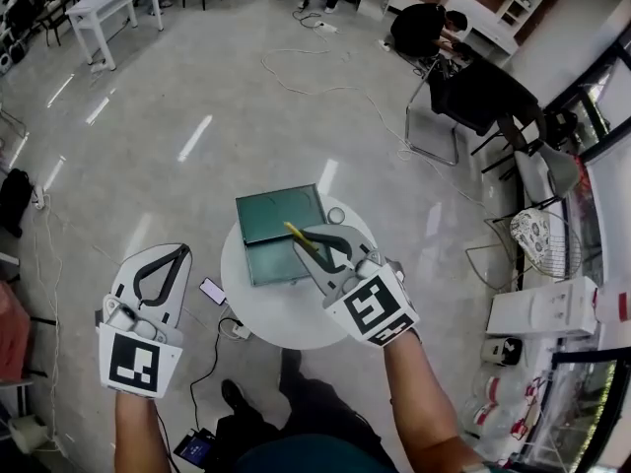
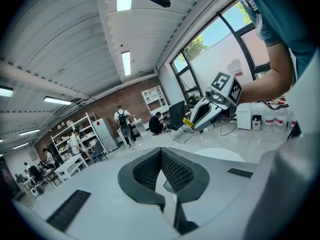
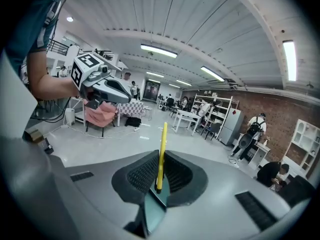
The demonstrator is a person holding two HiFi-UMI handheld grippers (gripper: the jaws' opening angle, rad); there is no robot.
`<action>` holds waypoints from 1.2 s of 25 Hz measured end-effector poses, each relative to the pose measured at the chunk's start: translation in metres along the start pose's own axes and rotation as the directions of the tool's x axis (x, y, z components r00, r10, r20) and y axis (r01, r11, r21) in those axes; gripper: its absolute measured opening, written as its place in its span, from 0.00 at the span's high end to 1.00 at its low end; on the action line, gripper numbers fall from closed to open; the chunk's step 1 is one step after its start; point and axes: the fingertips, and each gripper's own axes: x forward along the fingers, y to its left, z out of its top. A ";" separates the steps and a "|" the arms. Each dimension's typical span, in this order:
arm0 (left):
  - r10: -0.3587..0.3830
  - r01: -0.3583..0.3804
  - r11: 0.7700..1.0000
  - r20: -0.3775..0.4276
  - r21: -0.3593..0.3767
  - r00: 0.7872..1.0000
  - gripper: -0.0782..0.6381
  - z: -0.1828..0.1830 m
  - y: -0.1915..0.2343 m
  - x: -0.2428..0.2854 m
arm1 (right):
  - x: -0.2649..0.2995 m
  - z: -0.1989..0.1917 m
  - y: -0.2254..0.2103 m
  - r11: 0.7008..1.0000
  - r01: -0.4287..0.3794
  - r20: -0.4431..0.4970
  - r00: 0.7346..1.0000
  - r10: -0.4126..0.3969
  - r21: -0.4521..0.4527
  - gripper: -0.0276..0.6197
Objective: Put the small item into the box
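A thin yellow stick-like item (image 1: 298, 236) is pinched in my right gripper (image 1: 312, 240), which hovers over the open green box (image 1: 276, 215) on the round white table (image 1: 266, 315). In the right gripper view the yellow item (image 3: 161, 151) stands upright between the shut jaws of the right gripper (image 3: 159, 160), with the green box (image 3: 154, 210) showing below the gap. My left gripper (image 1: 180, 255) hangs off the table's left side, shut and empty. In the left gripper view its jaws meet with nothing between them, left gripper (image 2: 161, 155), and the right gripper (image 2: 212, 106) appears beyond.
A small round object (image 1: 336, 215) lies on the table beside the box. A phone (image 1: 212, 291) sits by the table's left edge. Cables (image 1: 325, 92) cross the floor. A chair (image 1: 434, 126), a seated person (image 1: 424, 28) and a wire basket (image 1: 537, 239) stand at the right.
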 end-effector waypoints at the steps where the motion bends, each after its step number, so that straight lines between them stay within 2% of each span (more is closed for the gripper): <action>1: -0.003 0.003 1.000 -0.007 -0.007 1.000 0.87 -0.008 0.000 0.007 | 0.008 -0.008 -0.003 1.000 -0.007 -0.007 1.000 0.007 0.004 0.87; 14: -0.068 0.060 0.994 -0.082 -0.096 0.994 0.87 -0.108 -0.027 0.089 | 0.098 -0.125 -0.012 0.994 -0.089 -0.104 0.990 0.095 0.066 0.87; 19: -0.093 0.075 0.986 -0.120 -0.149 0.988 0.87 -0.146 -0.044 0.111 | 0.124 -0.171 -0.008 0.988 -0.119 -0.141 0.981 0.131 0.094 0.87; 30: -0.130 0.093 0.973 -0.167 -0.213 0.977 0.87 -0.210 -0.072 0.146 | 0.177 -0.262 0.008 0.976 -0.175 -0.220 0.955 0.201 0.133 0.87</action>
